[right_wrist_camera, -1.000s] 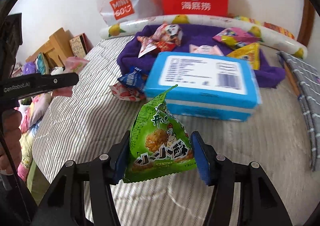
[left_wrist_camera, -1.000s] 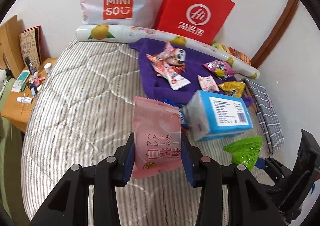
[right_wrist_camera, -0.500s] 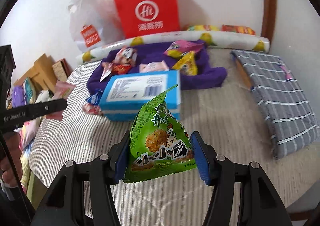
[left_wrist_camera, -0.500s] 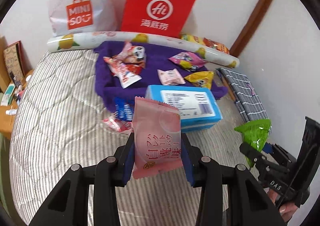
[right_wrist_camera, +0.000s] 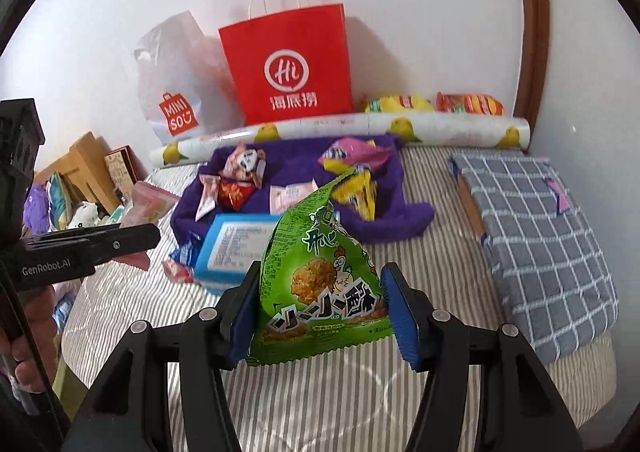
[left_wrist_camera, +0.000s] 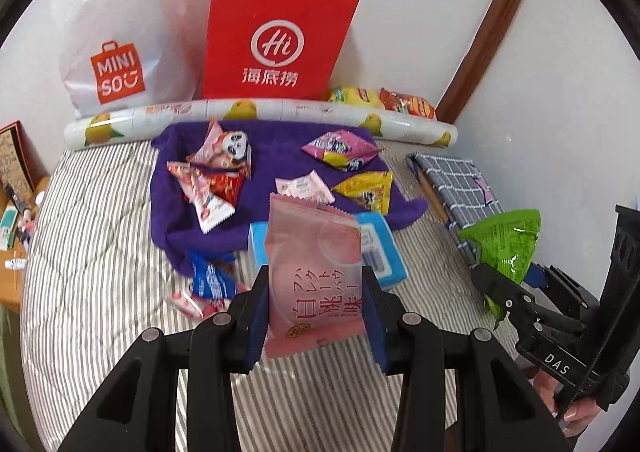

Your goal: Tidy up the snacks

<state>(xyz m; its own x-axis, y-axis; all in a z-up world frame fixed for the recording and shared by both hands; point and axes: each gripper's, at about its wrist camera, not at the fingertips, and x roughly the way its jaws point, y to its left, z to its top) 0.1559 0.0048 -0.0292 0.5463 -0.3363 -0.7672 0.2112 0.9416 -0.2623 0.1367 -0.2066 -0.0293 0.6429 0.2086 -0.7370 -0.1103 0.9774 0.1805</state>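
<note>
My left gripper (left_wrist_camera: 316,312) is shut on a pink snack packet (left_wrist_camera: 314,276), held upright above the striped bed (left_wrist_camera: 100,272). My right gripper (right_wrist_camera: 324,312) is shut on a green triangular snack bag (right_wrist_camera: 320,284), also lifted off the bed; the same green bag (left_wrist_camera: 504,248) shows at the right of the left wrist view. Several snack packets lie on a purple cloth (left_wrist_camera: 272,147), among them a pink-and-yellow one (left_wrist_camera: 340,149) and a red one (left_wrist_camera: 224,183). A blue box (right_wrist_camera: 236,244) sits in front of the cloth.
A red paper bag (left_wrist_camera: 276,39) and a white plastic bag (left_wrist_camera: 120,39) stand against the back wall behind a long fruit-print roll (left_wrist_camera: 260,115). A folded checked cloth (right_wrist_camera: 536,236) lies at the right. A wooden side table (left_wrist_camera: 12,219) with small items stands left of the bed.
Both grippers have risen and pulled back from the bed with their packets still held. The bags, roll and purple cloth now sit lower and nearer the middle of both views.
</note>
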